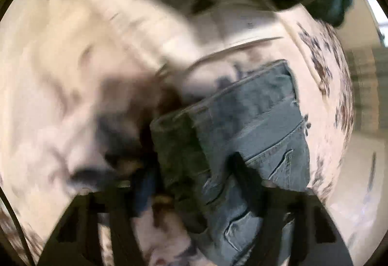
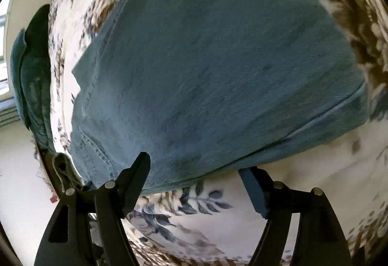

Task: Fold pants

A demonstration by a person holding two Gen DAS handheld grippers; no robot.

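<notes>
Folded blue jeans (image 2: pixel 218 60) lie on the floral bedspread (image 2: pixel 194 212), near its edge. The right claw (image 2: pixel 198 183) gapes wide and empty; the left claw (image 1: pixel 194 169), blurred, seemingly holds a denim fold.

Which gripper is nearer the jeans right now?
Left. The left gripper has a fold of the jeans between its fingers; the right gripper stands open at their near edge, gripping nothing.
</notes>
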